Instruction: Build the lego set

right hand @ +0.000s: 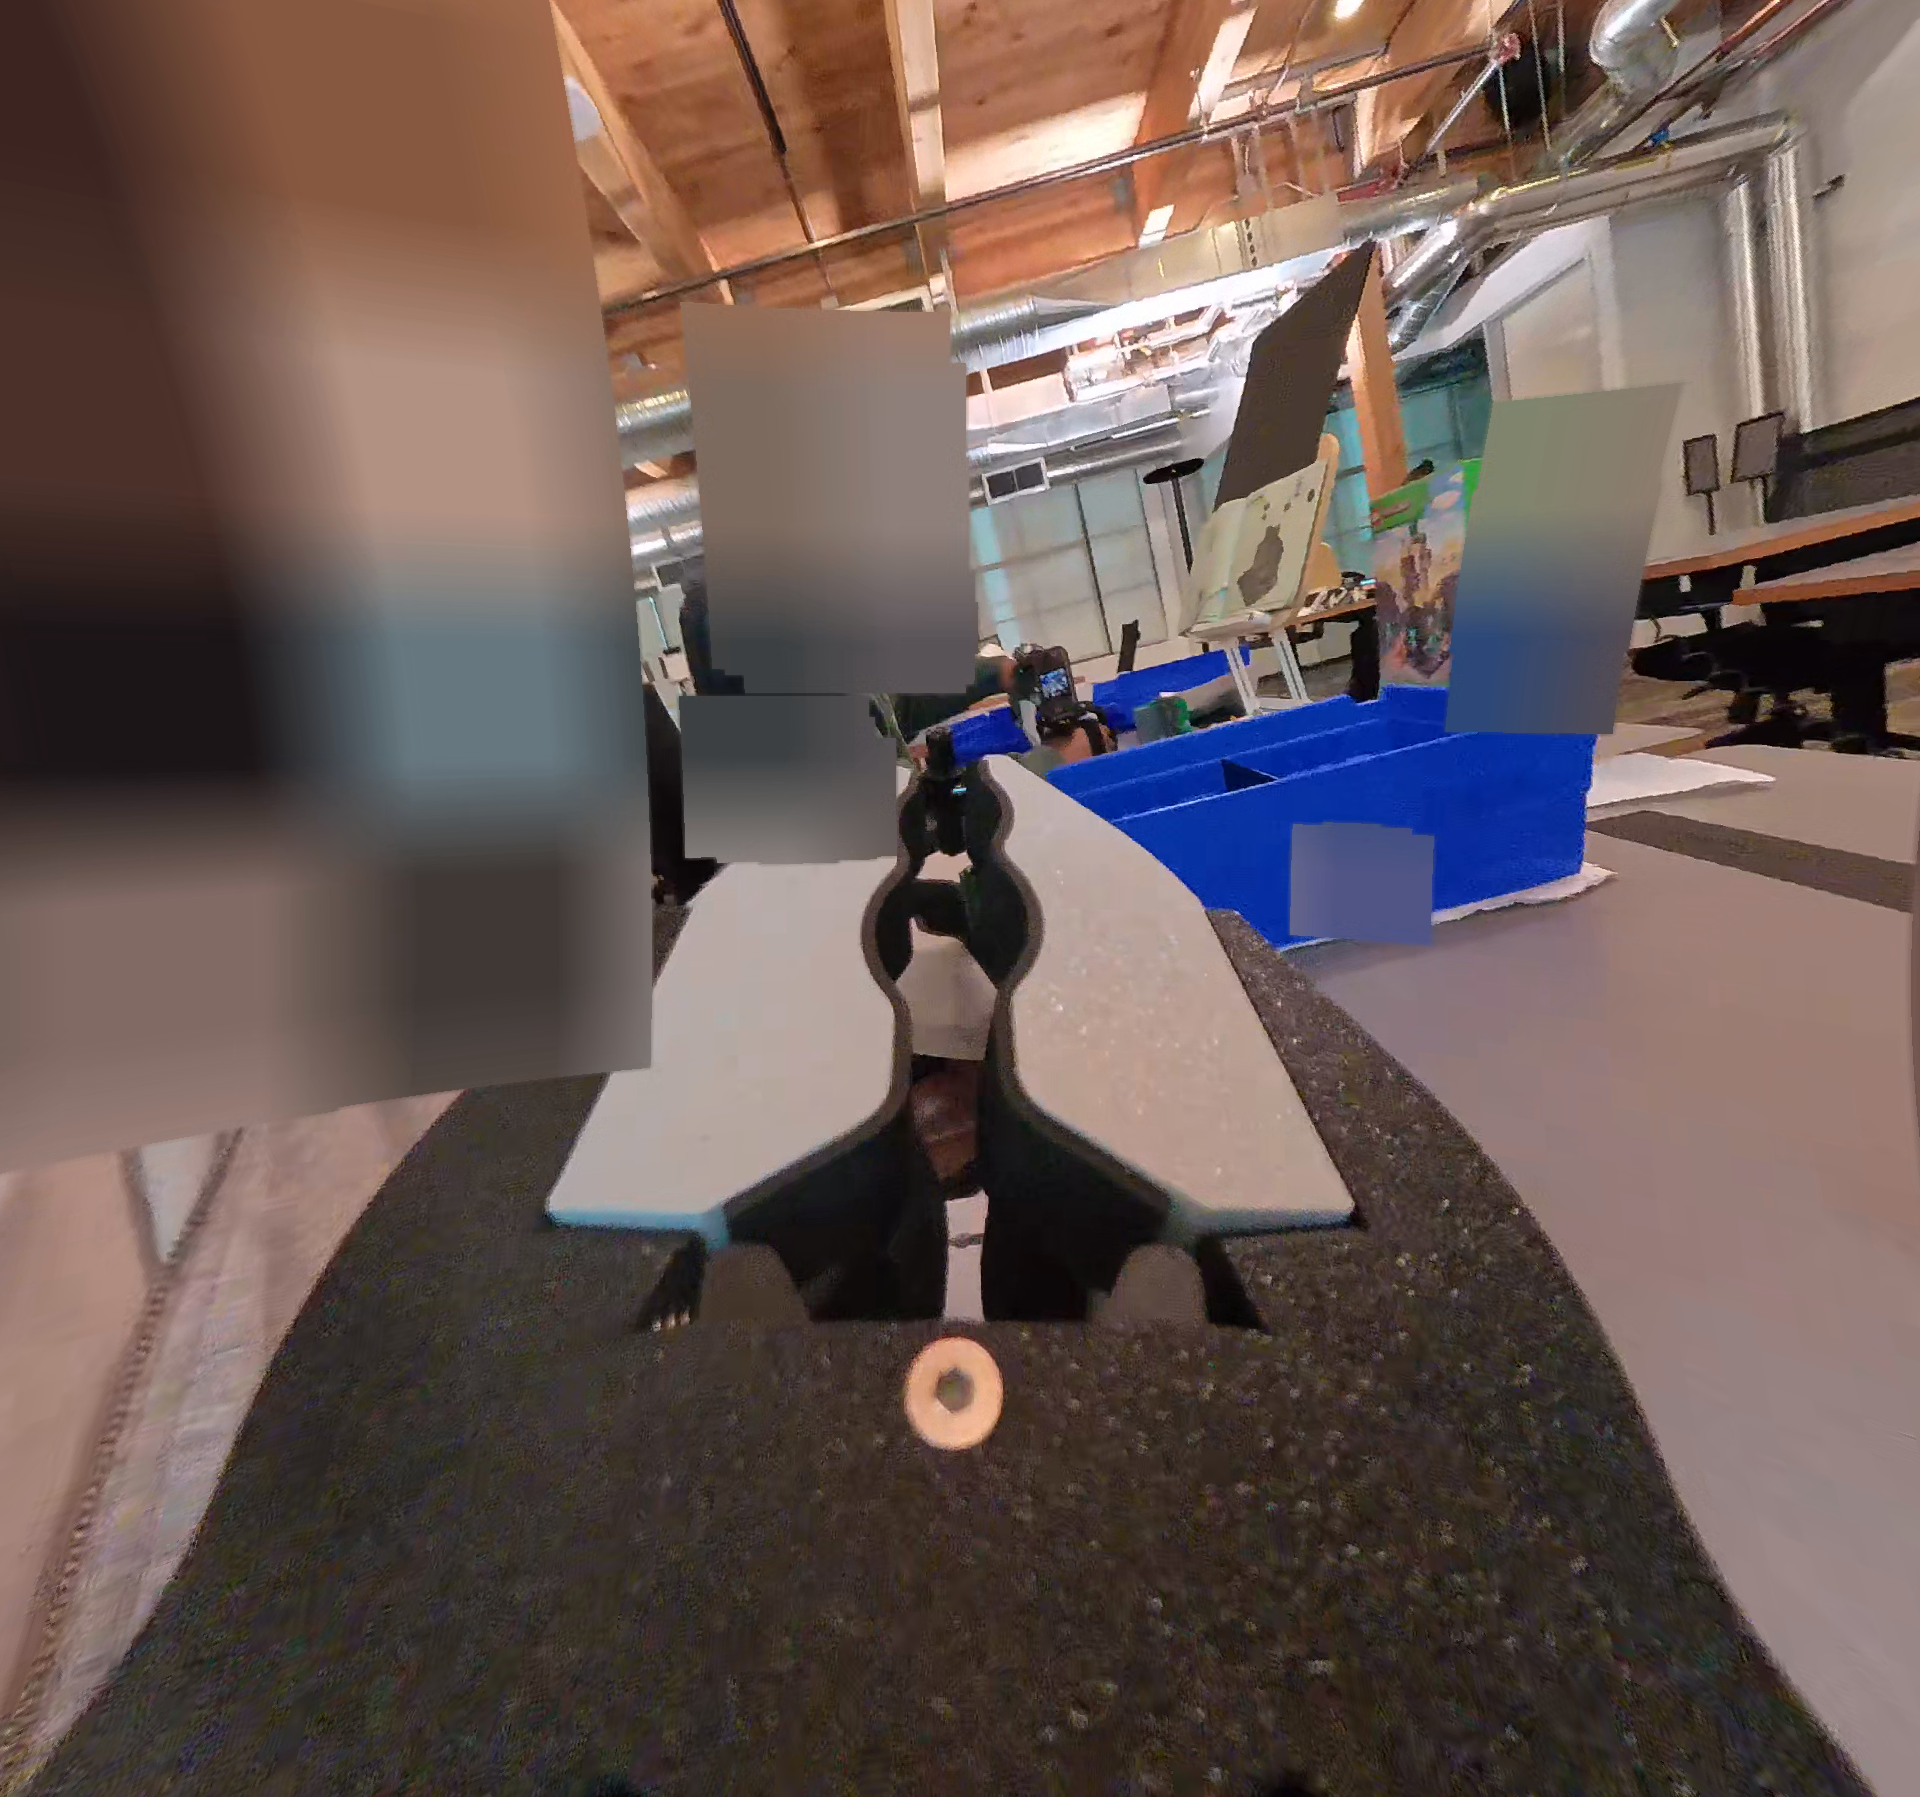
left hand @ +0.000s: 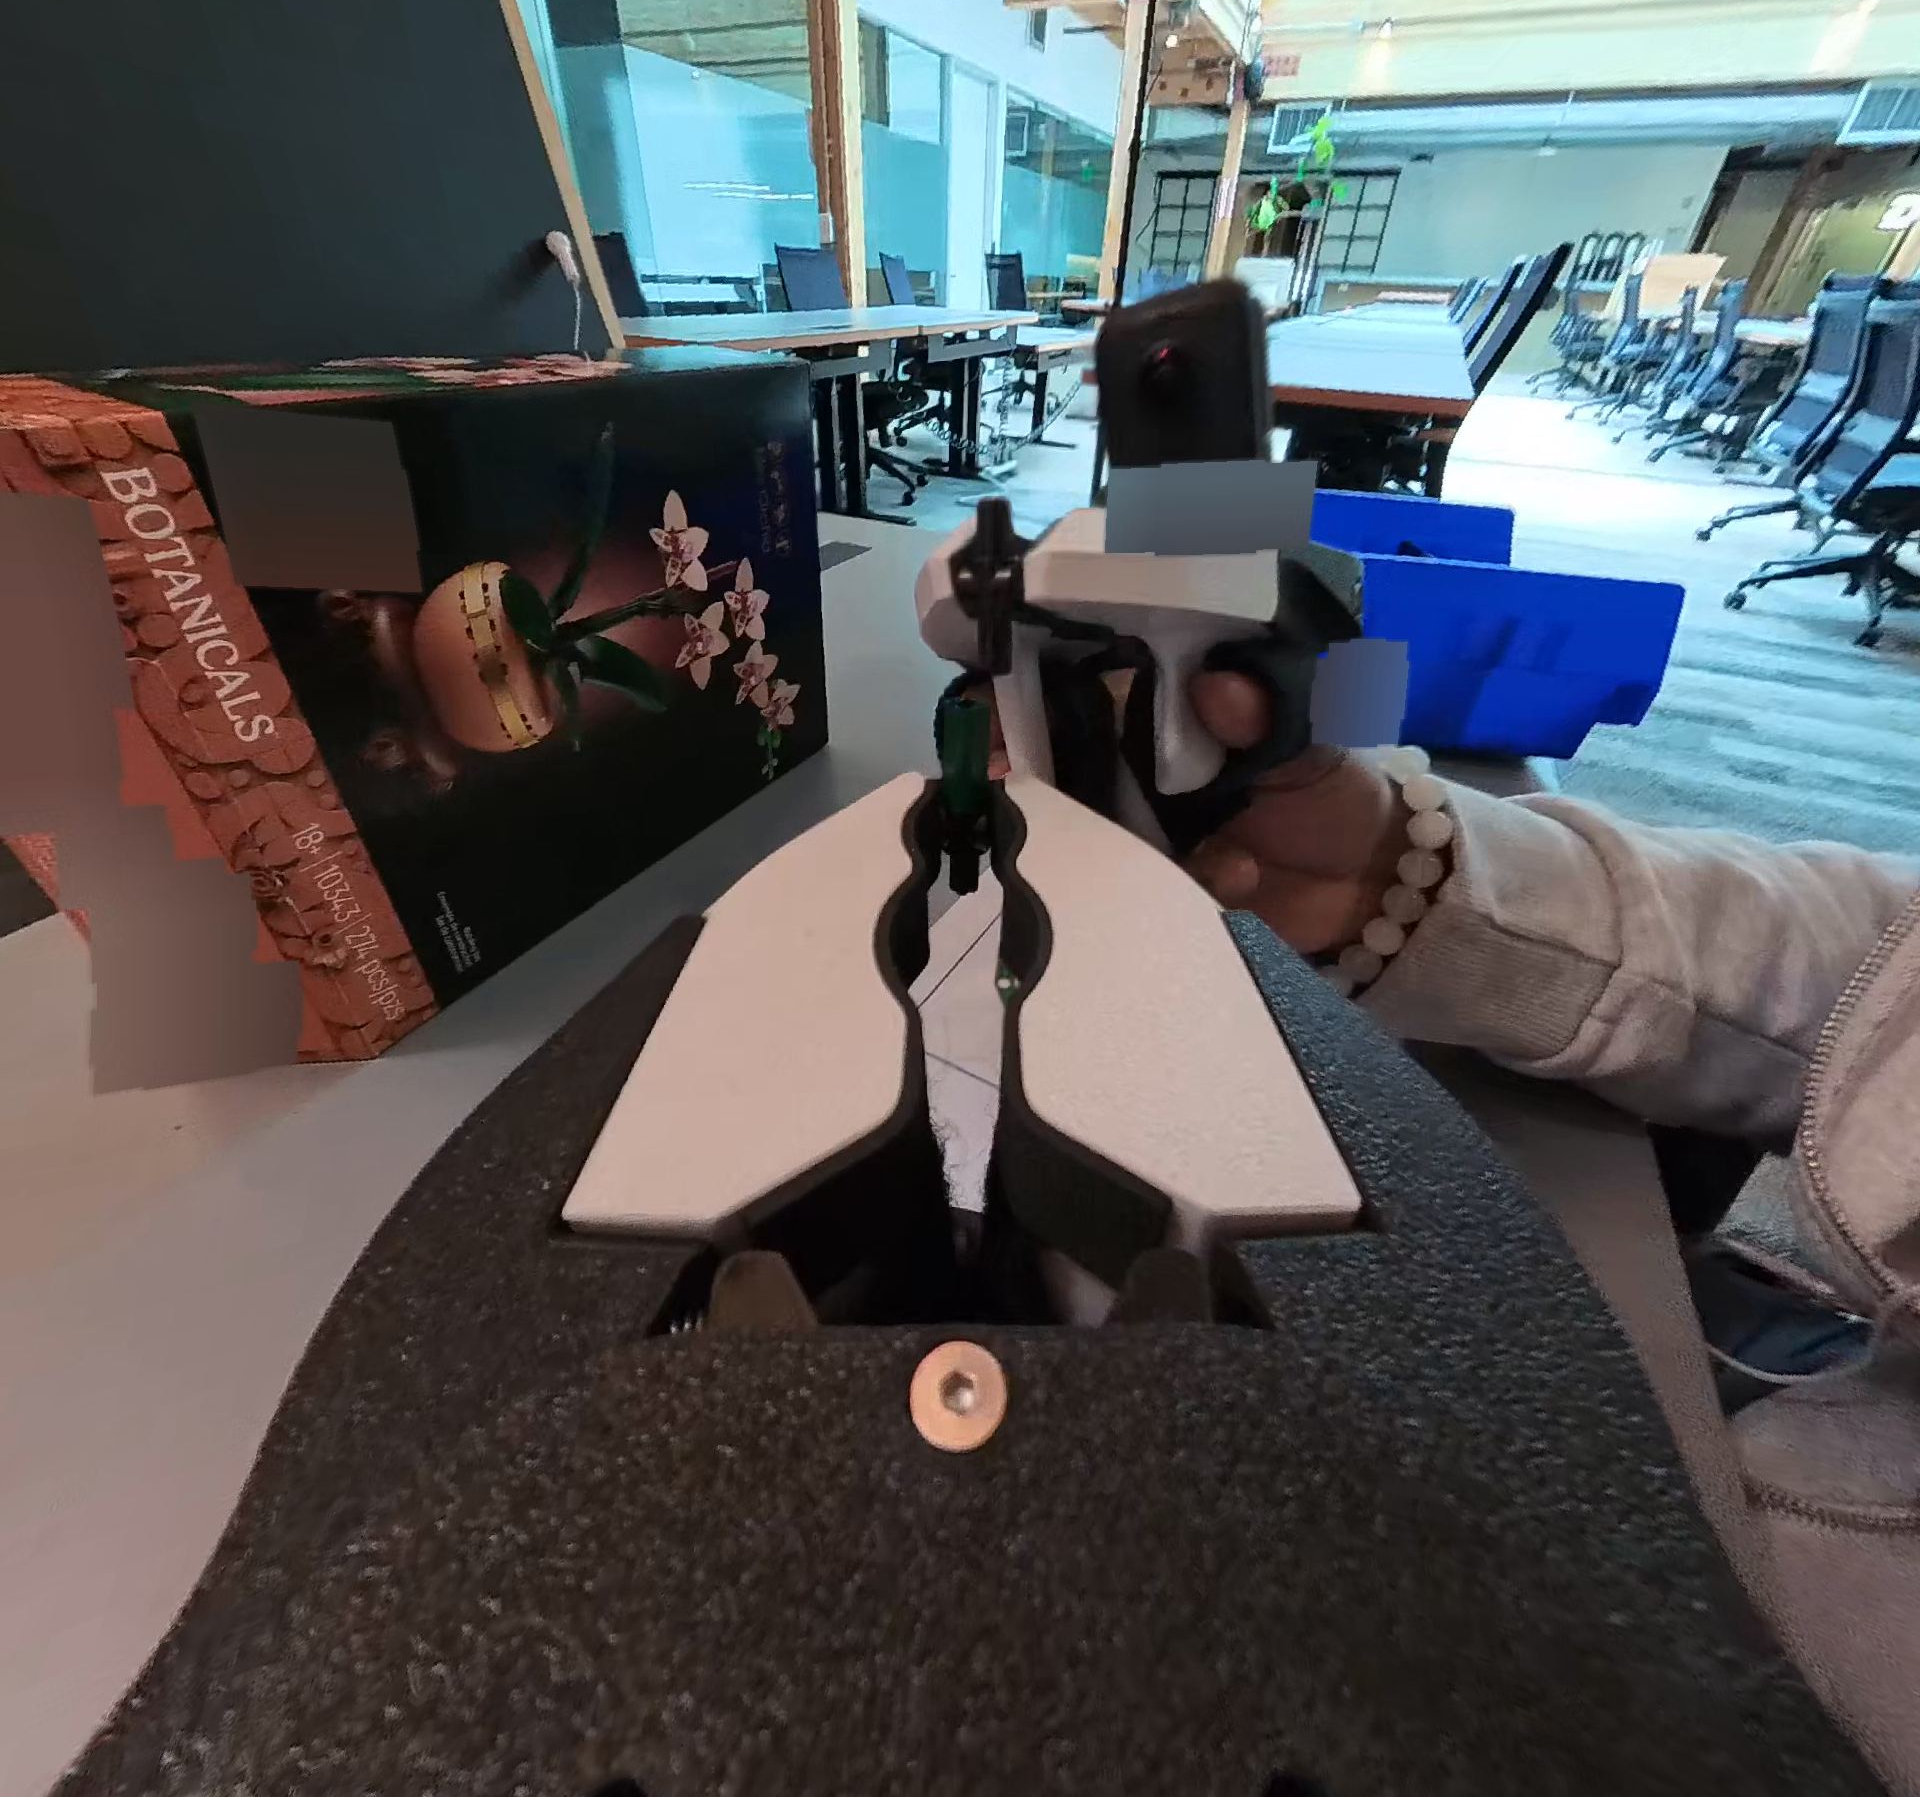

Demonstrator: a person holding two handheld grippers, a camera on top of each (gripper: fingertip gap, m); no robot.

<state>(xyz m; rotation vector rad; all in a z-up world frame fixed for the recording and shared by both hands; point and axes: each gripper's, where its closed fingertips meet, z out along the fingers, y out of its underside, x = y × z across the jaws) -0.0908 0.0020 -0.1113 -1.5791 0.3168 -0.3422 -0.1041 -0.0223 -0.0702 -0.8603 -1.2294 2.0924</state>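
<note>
In the left wrist view my left gripper (left hand: pixel 961 807) is shut on a dark green stem piece (left hand: pixel 958 750) that stands upright between its white fingertips (left hand: pixel 831 874). Straight ahead and close, my right gripper (left hand: pixel 997 651) faces me, held by a hand with a bead bracelet, and grips a black cross-shaped axle piece (left hand: pixel 992 573) just above the green piece. In the right wrist view my right gripper (right hand: pixel 948 797) is shut on that black piece (right hand: pixel 940 760), with a bit of green (right hand: pixel 968 880) showing lower in the gap. Both grippers are held above the grey table (left hand: pixel 156 1280).
The set's dark box (left hand: pixel 499 667) with a flower picture stands on the table at the left. Blue bins (left hand: pixel 1507 635) sit behind the right gripper and also show in the right wrist view (right hand: pixel 1455 812). A grey sleeve (left hand: pixel 1621 968) crosses the right side.
</note>
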